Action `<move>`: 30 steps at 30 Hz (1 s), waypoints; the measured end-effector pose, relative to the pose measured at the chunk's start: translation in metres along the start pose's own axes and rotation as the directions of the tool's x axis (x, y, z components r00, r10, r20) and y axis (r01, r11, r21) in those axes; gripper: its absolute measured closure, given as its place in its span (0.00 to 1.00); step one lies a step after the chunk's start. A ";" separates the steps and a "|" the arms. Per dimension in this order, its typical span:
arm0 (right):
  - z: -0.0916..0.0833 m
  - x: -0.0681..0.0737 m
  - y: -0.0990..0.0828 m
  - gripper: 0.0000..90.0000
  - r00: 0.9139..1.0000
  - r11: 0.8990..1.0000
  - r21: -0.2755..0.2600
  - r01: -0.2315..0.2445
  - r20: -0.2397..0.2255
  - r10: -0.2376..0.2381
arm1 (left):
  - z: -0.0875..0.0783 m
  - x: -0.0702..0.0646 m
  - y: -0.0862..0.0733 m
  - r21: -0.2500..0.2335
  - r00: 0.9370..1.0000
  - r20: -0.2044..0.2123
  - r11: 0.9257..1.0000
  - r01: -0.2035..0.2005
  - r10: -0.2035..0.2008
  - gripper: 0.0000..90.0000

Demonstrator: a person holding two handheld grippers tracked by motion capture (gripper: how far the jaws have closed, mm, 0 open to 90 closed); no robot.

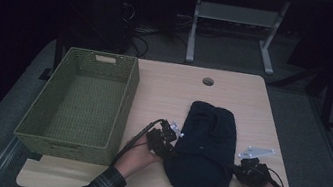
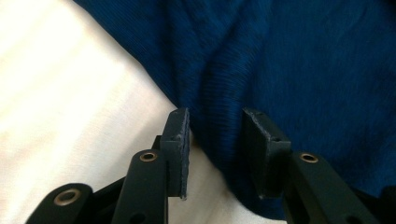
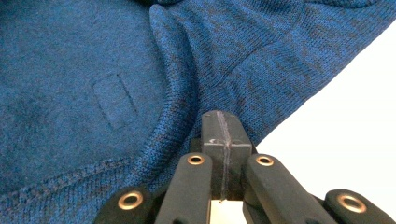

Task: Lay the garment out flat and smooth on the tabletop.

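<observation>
The dark blue knitted garment (image 1: 206,150) lies folded into a long, rounded bundle on my table (image 1: 164,93), to the right of the green woven basket (image 1: 76,104) and clear of it. Its narrower end points away from me, toward the round hole in the tabletop, and the wider end bulges near my edge. Up close the fabric (image 2: 280,60) is fine-ribbed and rumpled into soft folds. From the other side I see its (image 3: 84,84) coarser knit, a curved seam, and a small stitched rectangle on a smoother panel.
</observation>
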State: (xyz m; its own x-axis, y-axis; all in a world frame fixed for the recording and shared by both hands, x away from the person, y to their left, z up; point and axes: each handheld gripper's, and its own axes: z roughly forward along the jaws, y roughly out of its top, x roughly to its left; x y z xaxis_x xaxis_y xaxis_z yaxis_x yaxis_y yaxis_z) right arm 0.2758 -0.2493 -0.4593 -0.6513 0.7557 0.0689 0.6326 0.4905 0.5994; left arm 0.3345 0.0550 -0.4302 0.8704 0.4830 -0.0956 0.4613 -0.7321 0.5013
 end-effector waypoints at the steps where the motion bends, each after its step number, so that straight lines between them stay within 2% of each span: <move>1: 0.000 0.000 0.000 1.00 1.000 1.000 0.000 0.000 0.000 0.000 | -0.003 0.002 0.002 -0.015 1.000 0.007 1.000 0.003 -0.003 0.68; 5: 0.000 0.000 0.000 1.00 1.000 1.000 0.000 0.001 -0.002 -0.001 | -0.005 0.009 0.013 -0.053 1.000 0.014 0.999 0.003 -0.003 0.73; 10: 0.000 0.000 0.000 1.00 1.000 1.000 -0.002 0.005 -0.001 -0.005 | -0.010 0.021 0.027 -0.120 0.998 0.059 0.993 0.021 -0.014 0.75; 11: 0.000 0.000 0.000 1.00 1.000 1.000 -0.001 0.004 -0.001 -0.004 | -0.013 0.022 0.030 -0.140 0.998 0.061 0.990 0.034 -0.025 0.76; 12: 0.000 0.000 0.000 1.00 1.000 1.000 -0.001 0.005 -0.002 -0.005 | -0.016 0.023 0.033 -0.144 0.999 0.048 0.989 0.025 -0.018 0.77; 13: 0.000 0.000 0.000 1.00 1.000 1.000 0.001 0.004 -0.003 -0.004 | -0.017 0.025 0.036 -0.145 0.999 0.040 0.989 0.016 -0.011 0.81; 14: 0.000 -0.001 0.000 1.00 1.000 1.000 0.000 0.005 -0.004 -0.005 | -0.016 0.027 0.040 -0.150 0.999 0.036 0.988 0.026 -0.020 0.86; 16: 0.000 -0.001 0.000 1.00 1.000 1.000 0.001 0.005 -0.004 -0.005 | -0.010 0.032 0.044 -0.134 0.999 0.037 0.990 0.031 -0.027 0.94; 18: 0.000 0.000 0.001 1.00 1.000 1.000 0.000 0.006 -0.003 -0.006 | 0.002 0.035 0.046 -0.119 0.999 0.031 0.992 0.041 -0.037 0.97; 19: 0.000 0.000 0.001 1.00 1.000 1.000 0.002 0.007 -0.002 -0.007 | 0.008 0.037 0.047 -0.098 0.999 0.031 0.995 0.030 -0.028 0.97; 20: 0.000 0.000 0.001 1.00 1.000 1.000 0.002 0.008 -0.002 -0.008 | 0.015 0.036 0.048 -0.093 0.998 0.035 0.995 0.046 -0.043 0.97; 23: 0.000 -0.001 0.001 1.00 1.000 1.000 0.001 0.008 -0.004 -0.008 | 0.032 0.037 0.047 -0.075 0.998 0.049 0.996 0.040 -0.036 0.97; 24: 0.000 -0.001 0.001 1.00 1.000 1.000 0.001 0.008 -0.004 -0.008 | 0.038 0.036 0.047 -0.072 0.998 0.046 0.996 0.051 -0.048 0.97; 26: 0.000 -0.001 0.001 1.00 1.000 1.000 0.001 0.010 -0.004 -0.010 | 0.047 0.037 0.045 -0.021 1.000 0.018 1.000 0.015 -0.014 1.00; 30: 0.000 0.000 0.001 1.00 1.000 1.000 0.003 0.013 -0.002 -0.013 | 0.044 0.038 0.041 -0.029 0.999 0.020 0.999 0.040 -0.039 1.00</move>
State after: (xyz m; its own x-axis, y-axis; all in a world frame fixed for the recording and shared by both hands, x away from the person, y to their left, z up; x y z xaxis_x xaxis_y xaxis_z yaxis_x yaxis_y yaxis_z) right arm 0.2761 -0.2488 -0.4592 -0.6603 0.7483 0.0632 0.6254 0.5014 0.5979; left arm 0.3939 0.0224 -0.4517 0.8548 0.5018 -0.1327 0.4907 -0.6981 0.5214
